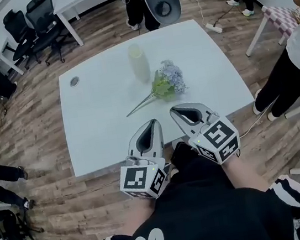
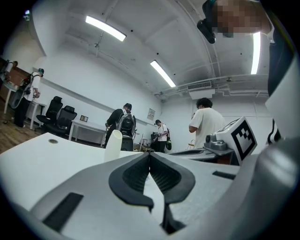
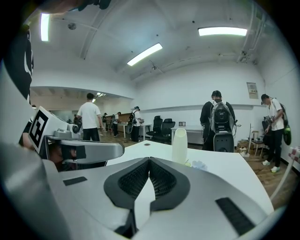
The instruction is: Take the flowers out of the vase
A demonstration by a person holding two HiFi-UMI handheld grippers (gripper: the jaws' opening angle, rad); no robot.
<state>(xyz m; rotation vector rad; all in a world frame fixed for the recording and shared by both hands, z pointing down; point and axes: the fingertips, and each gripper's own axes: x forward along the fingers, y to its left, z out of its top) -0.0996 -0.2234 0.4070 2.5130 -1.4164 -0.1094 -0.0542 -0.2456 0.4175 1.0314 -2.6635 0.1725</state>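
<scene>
A pale cream vase (image 1: 138,62) stands upright on the white table (image 1: 98,107), with nothing in it. The flowers (image 1: 166,84), blue blooms with green leaves and a long stem, lie flat on the table just right of the vase. My left gripper (image 1: 154,123) and right gripper (image 1: 173,109) hover side by side over the table's near edge, both shut and holding nothing. The vase (image 2: 113,146) also shows in the left gripper view. In the right gripper view the vase (image 3: 179,145) stands with the flowers (image 3: 197,164) peeking beside it.
A small round grommet (image 1: 74,81) sits in the table's far left corner. Black office chairs (image 1: 32,22) and another white desk stand at the back left. People stand beyond the table and at the right side (image 1: 294,73). A power strip lies on the wooden floor.
</scene>
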